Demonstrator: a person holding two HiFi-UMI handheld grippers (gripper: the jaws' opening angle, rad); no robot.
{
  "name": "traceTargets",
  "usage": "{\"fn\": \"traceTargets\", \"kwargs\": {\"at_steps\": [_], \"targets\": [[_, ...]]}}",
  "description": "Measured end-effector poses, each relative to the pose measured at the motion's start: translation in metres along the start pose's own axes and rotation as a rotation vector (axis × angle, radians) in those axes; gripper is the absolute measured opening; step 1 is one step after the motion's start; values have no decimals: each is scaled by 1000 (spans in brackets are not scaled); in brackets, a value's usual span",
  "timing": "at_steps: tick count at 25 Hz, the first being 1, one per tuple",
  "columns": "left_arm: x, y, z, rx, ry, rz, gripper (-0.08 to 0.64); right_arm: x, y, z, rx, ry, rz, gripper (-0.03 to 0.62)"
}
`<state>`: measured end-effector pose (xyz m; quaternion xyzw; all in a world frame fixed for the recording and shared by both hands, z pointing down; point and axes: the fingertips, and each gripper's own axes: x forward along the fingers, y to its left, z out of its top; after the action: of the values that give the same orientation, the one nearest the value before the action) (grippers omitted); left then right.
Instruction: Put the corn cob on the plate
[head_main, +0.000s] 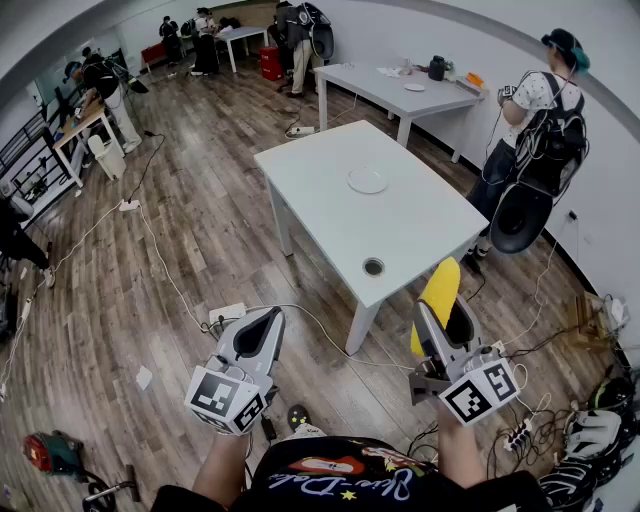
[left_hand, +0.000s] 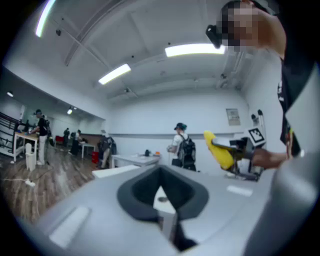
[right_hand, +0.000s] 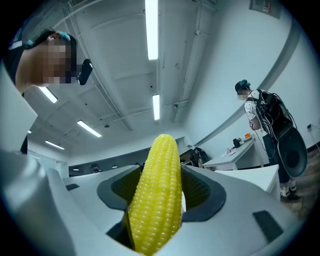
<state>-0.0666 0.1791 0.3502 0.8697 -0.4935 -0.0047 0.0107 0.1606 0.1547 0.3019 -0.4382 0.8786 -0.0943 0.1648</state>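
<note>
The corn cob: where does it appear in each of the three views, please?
Head view: the corn cob is lower right, in the right hand-held gripper.
Left gripper view: the corn cob is right of centre.
Right gripper view: the corn cob fills bottom centre, between the jaws.
Shared landmark: the person with a backpack.

Corn cob (right_hand: 157, 195): yellow, rows of kernels intact, no husk. It is clamped lengthwise between the two jaws of the right gripper (head_main: 443, 318), with the rounded tip projecting past the jaw ends and tilted slightly upward. It is held in the air at the near edge of the white table (head_main: 420, 235).

Plate (head_main: 367, 180): white, round, nothing on it. It lies flat on the table top toward the far side, well apart from the cob.
</note>
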Motion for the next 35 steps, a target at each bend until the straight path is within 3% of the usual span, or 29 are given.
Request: {"fn": "traceTargets", "kwargs": {"at_steps": [6, 11, 19, 24, 30, 35], "targets": [[7, 70, -14, -22, 34, -44, -12, 71, 15, -31, -8, 34, -47, 264], [38, 123, -29, -62, 32, -43, -12, 118, -9, -47, -19, 74, -82, 264], [132, 188, -19, 14, 3, -56, -14, 213, -97, -57, -63, 91, -135, 264], [212, 215, -24, 35, 42, -76, -14, 279, -166, -75, -50, 146, -152, 264], [267, 231, -29, -30, 49, -76, -14, 345, -249, -110, -58, 280, -167, 264], [286, 253, -24, 44, 44, -28, -14, 403, -319, -151, -100, 438, -218, 264]]}}
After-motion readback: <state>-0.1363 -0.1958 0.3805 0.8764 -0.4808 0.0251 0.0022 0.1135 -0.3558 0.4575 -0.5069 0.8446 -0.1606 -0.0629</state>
